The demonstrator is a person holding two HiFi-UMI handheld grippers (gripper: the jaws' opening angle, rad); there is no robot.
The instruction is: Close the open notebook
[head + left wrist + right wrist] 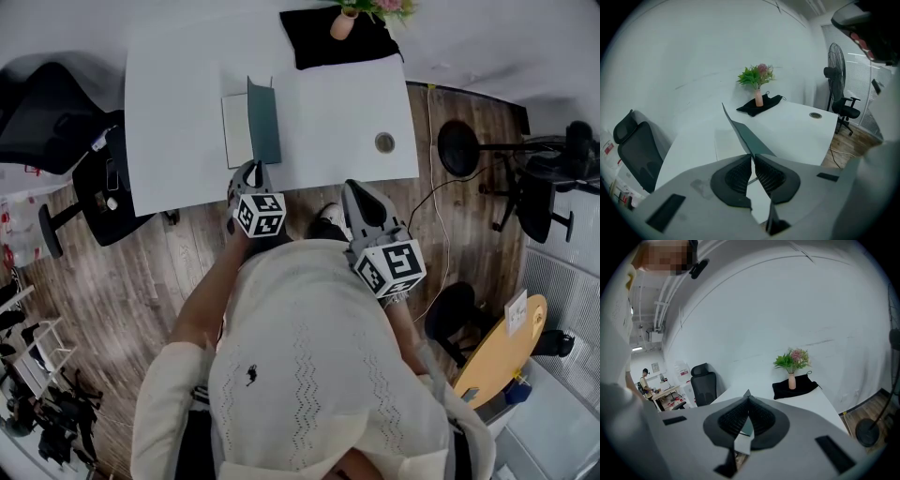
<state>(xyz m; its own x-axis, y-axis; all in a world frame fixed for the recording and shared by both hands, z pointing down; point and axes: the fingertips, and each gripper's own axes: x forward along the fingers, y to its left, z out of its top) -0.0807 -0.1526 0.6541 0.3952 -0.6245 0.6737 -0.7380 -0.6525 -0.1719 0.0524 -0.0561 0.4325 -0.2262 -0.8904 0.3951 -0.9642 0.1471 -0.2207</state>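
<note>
The notebook lies on the white table [178,112] near its front edge. Its white pages [236,129] are flat, and its dark teal cover [264,122] stands up almost on edge. My left gripper [254,169] is at the cover's near corner. In the left gripper view the cover [740,133] runs straight into the gripper [753,156], whose tips pinch it across a narrow slit. My right gripper [352,187] hangs off the table's front edge, to the right of the notebook. It [748,398] is shut, tips touching and nothing held.
At the table's far edge a small vase of flowers [344,23] stands on a black cloth [328,42]. A round cable grommet [384,142] sits at the table's right. A black office chair [56,122] stands to the left, and a floor fan [459,148] to the right.
</note>
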